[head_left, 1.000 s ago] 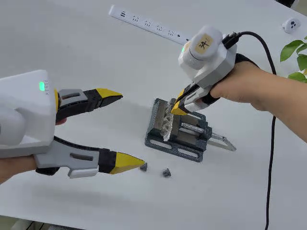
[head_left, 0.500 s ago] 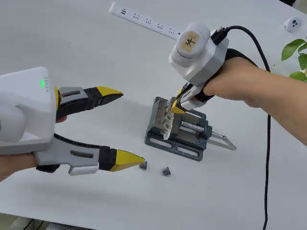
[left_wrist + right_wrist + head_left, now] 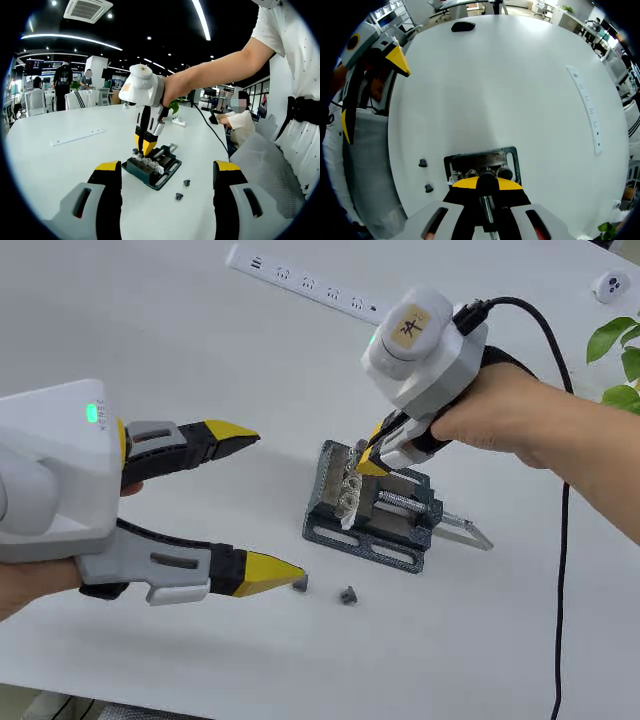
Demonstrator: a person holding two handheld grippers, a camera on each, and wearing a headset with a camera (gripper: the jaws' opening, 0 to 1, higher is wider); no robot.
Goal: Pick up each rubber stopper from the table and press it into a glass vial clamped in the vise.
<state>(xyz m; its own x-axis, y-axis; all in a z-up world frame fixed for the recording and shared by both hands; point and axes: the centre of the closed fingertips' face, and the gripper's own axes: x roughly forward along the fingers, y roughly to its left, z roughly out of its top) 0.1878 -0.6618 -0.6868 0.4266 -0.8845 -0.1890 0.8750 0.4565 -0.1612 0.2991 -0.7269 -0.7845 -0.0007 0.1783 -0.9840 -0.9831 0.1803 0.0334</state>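
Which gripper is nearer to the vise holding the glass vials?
Right. The right gripper, shut on a stopper, stands tips-down directly over the vise; the left gripper hangs open off to its side, beside two loose stoppers on the table.

Head view looks down; all share vise [image 3: 370,540].

The right hand-held gripper [image 3: 368,462] blocked the vise [image 3: 330,502] from above. From the vise, two stoppers [image 3: 299,584] lay near at 6 o'clock, a cable [image 3: 563,540] ran at 3, the left hand-held gripper [image 3: 280,504] stood at 9; bare desk [image 3: 200,330] lay open at 11.
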